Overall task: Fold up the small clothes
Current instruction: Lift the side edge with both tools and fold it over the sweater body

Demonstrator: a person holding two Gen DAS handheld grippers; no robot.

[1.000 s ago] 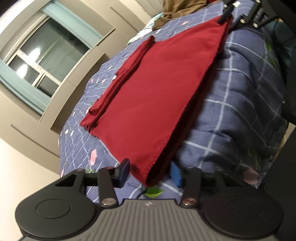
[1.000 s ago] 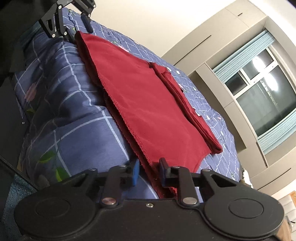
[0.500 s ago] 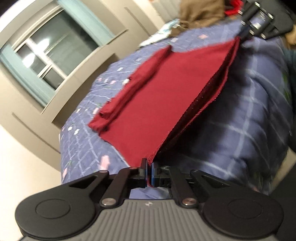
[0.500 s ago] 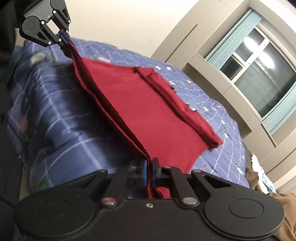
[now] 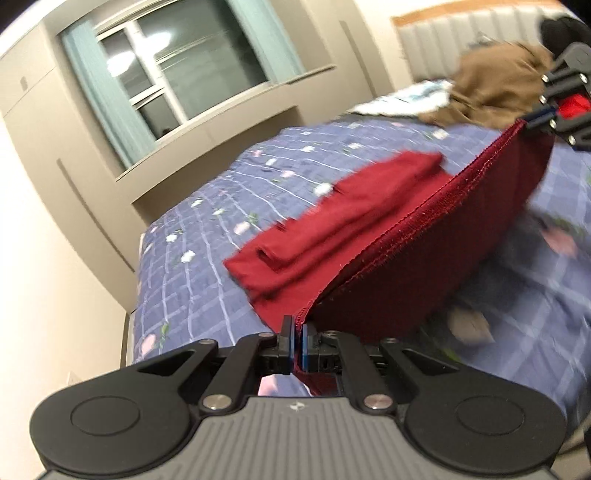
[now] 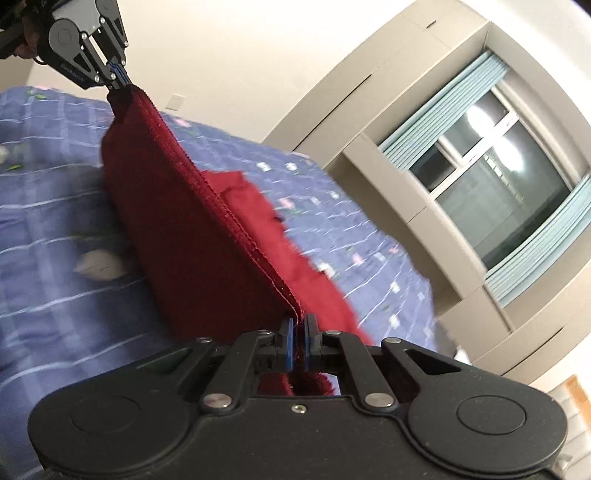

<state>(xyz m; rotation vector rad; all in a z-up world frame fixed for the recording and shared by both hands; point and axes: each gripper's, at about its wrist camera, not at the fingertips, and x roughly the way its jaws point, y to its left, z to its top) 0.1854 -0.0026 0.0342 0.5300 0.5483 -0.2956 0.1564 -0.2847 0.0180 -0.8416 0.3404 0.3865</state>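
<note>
A dark red garment (image 5: 369,236) lies on a blue checked bedspread (image 5: 207,236), its near hem lifted off the bed and stretched taut. My left gripper (image 5: 298,332) is shut on one corner of that hem. My right gripper (image 6: 299,332) is shut on the other corner. Each view shows the other gripper far off: the right gripper (image 5: 532,117) at the upper right, the left gripper (image 6: 123,82) at the upper left. A folded sleeve (image 5: 332,221) rests on the far part of the red garment (image 6: 192,236). The garment's underside faces both cameras.
A brown garment (image 5: 498,81) and pale clothes (image 5: 406,98) lie heaped near a padded headboard (image 5: 461,33). A window with pale blue curtains (image 5: 177,70) and built-in beige cabinets line the far side of the bed. A window (image 6: 498,184) shows in the right wrist view too.
Both grippers closed on the garment's near hem corners, then rose together, lifting the hem off the bedspread and pulling it taut. The left gripper also rolled.
</note>
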